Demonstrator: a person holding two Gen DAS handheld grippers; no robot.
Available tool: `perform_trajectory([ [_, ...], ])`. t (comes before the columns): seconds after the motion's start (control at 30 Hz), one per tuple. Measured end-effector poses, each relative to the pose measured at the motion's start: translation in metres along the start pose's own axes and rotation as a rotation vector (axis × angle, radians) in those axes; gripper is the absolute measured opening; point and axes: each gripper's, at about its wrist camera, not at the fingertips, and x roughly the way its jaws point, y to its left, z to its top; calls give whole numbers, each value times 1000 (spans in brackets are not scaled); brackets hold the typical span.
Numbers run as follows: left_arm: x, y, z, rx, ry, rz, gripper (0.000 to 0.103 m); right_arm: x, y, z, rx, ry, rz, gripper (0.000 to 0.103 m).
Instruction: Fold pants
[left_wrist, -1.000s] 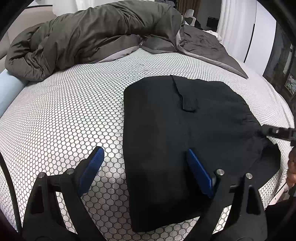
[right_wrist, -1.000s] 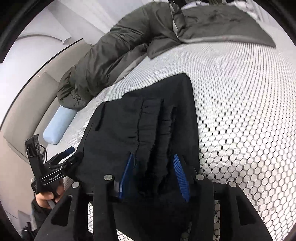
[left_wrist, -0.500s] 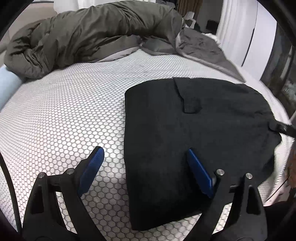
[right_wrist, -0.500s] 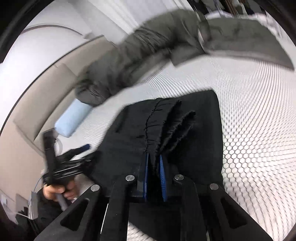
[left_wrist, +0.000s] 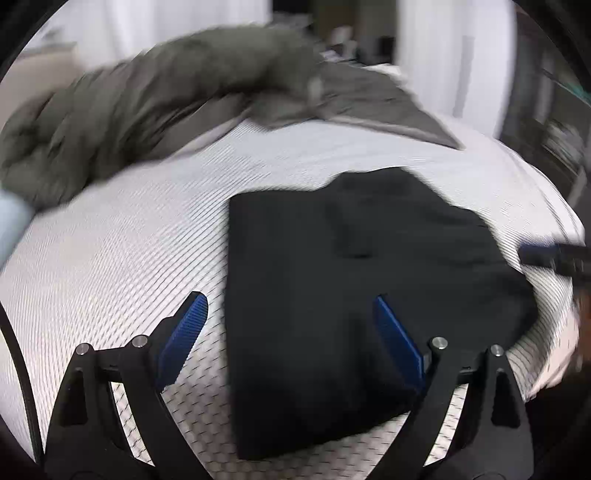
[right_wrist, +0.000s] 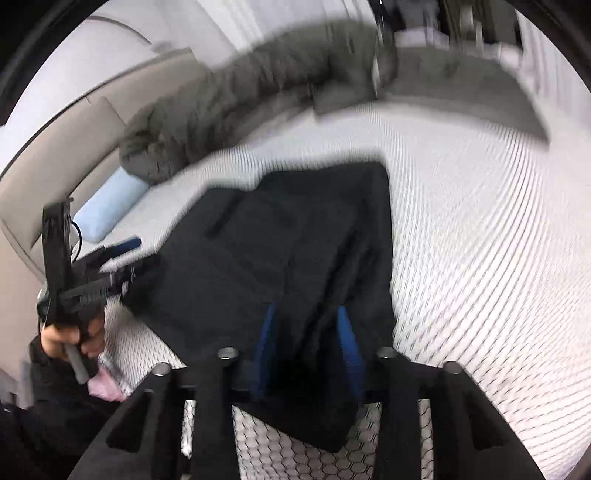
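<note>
Both grippers are seen parted — left gripper (left_wrist: 290, 338) wide over the fabric's left edge, right gripper (right_wrist: 306, 347) narrower, astride a raised fold. One pair of black pants (left_wrist: 354, 295), folded, is laid lengthwise away from the cameras on a honeycomb-patterned bed (left_wrist: 110, 258); only the right view shows one blue pillow (right_wrist: 110, 205).

A home bedroom: a bed with white honeycomb-patterned sheet (left_wrist: 122, 236), a rumpled olive-grey duvet (left_wrist: 155, 99), a pale blue pillow (right_wrist: 110, 203) and white curtains (left_wrist: 436, 48).
</note>
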Motion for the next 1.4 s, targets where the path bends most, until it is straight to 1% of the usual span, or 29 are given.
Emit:
perform_trajectory([
  [0.03,-1,-8,0,31,-8,-21,90,-5,7,4,-22,-37,2,39],
  [0.07,1,-17,0,59,-10,-47,90,-7,18,8,-46,-74,27,39],
  [0.1,5,-25,-2,84,-2,-81,90,-5,25,9,-58,-89,51,39],
  [0.13,9,-32,-4,103,8,-110,90,1,31,11,-69,-85,71,39],
  [0.2,23,-46,-10,164,52,-157,90,27,48,11,-102,-29,90,39],
  [0.27,34,-55,-19,237,76,-122,90,58,59,9,-143,47,67,39],
  [0.33,37,-58,-28,280,85,-122,91,90,60,3,-198,147,1,39],
  [0.37,36,-56,-31,285,89,-129,91,97,62,-2,-255,156,-47,39],
  [0.47,30,-47,-37,280,97,-132,93,82,64,-12,-383,130,-145,39],
  [0.53,26,-38,-39,272,105,-129,93,73,57,-15,-382,127,-134,39],
  [0.57,25,-35,-40,270,110,-118,96,67,52,-17,-376,123,-130,39],
  [0.6,24,-31,-39,261,117,-106,97,62,49,-18,-377,123,-135,39],
  [0.67,18,-21,-34,230,119,-107,96,48,40,-20,-365,121,-113,40],
  [0.7,13,-18,-32,218,107,-109,96,43,36,-18,-347,119,-87,41],
  [0.73,7,-14,-28,205,86,-112,96,40,38,-15,-328,107,-66,44],
  [0.77,1,-11,-25,189,61,-122,96,28,33,-12,-297,77,-38,46],
  [0.8,-4,-8,-21,166,34,-134,96,20,28,-7,-268,47,-23,50],
  [0.83,-5,-5,-17,146,22,-141,97,20,26,0,-232,18,-16,53],
  [0.9,3,-6,-8,119,27,-151,96,24,22,16,-179,-17,-18,53],
  [1.0,26,-20,1,173,63,-131,96,49,33,37,-203,-13,-59,53],
  [1.03,34,-25,-1,194,86,-122,96,63,39,44,-224,7,-68,53],
  [1.07,43,-28,-4,215,117,-109,97,73,41,44,-238,35,-77,52],
  [1.13,49,-27,-7,235,125,-101,97,101,39,41,-263,146,-139,27],
  [1.17,48,-27,-9,238,123,-104,97,109,32,40,-255,175,-176,25],
  [1.23,41,-22,-12,230,128,-113,97,106,24,43,-215,176,-155,24],
  [1.3,36,-15,-16,215,132,-103,97,91,20,45,-209,154,-146,24],
  [1.33,29,-10,-18,199,127,-87,97,84,19,44,-212,145,-145,26],
  [1.37,22,-8,-18,183,119,-77,97,72,21,41,-207,122,-150,28],
  [1.4,14,-8,-16,173,97,-86,97,64,24,38,-204,107,-142,29],
])
